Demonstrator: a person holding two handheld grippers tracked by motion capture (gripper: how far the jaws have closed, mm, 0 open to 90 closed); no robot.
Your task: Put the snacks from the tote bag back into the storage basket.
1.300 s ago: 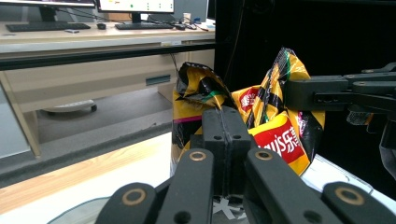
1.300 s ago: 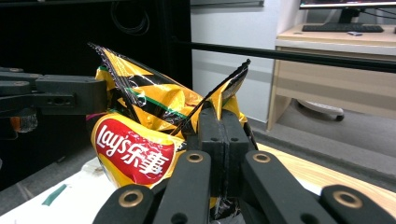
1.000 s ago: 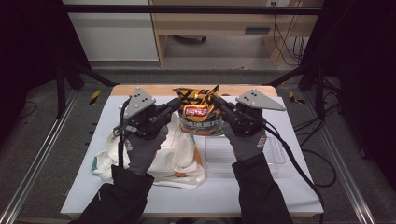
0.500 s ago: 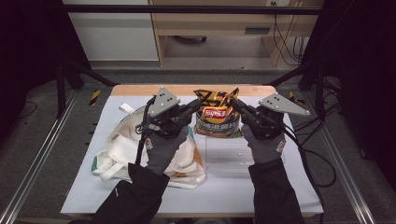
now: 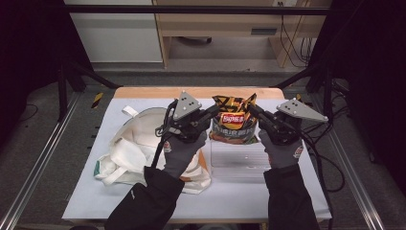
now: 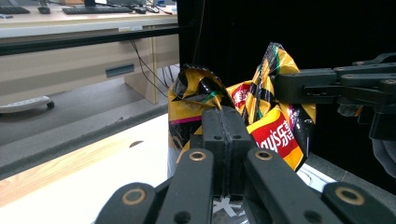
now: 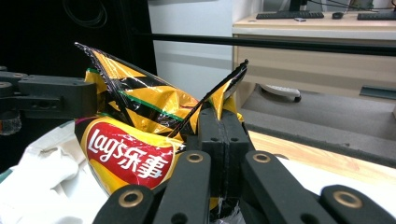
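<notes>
**Chip bag held at both top corners, above the clear tray**

You hold the chip bag (image 5: pixel 233 124) in the air between your two tools, near the far edge of the desk (image 5: pixel 86 201). It hangs just above the clear tray (image 5: pixel 239 160), and the white cloth bag (image 5: pixel 131 153) lies to its left.

Your left tool (image 5: pixel 210 116) is closed on the bag's left top corner. In the left gripper view its jaws stand pressed together with the foil pinched between them. Your right tool (image 5: pixel 254 113) is closed on the right top corner in the same way, as the right gripper view shows.

This bag is probably light and full of air, so its weight is no problem. The foil is thin, smooth and slippery, and it crumples easily. The chips inside are fragile, so do not squeeze the belly of the bag.

The best place to hold is the flat sealed strip at the top, where you grip it now. Keep both tools firmly closed and pull evenly, because I think a sudden pull can tear the seal or let the foil slide out.
</notes>
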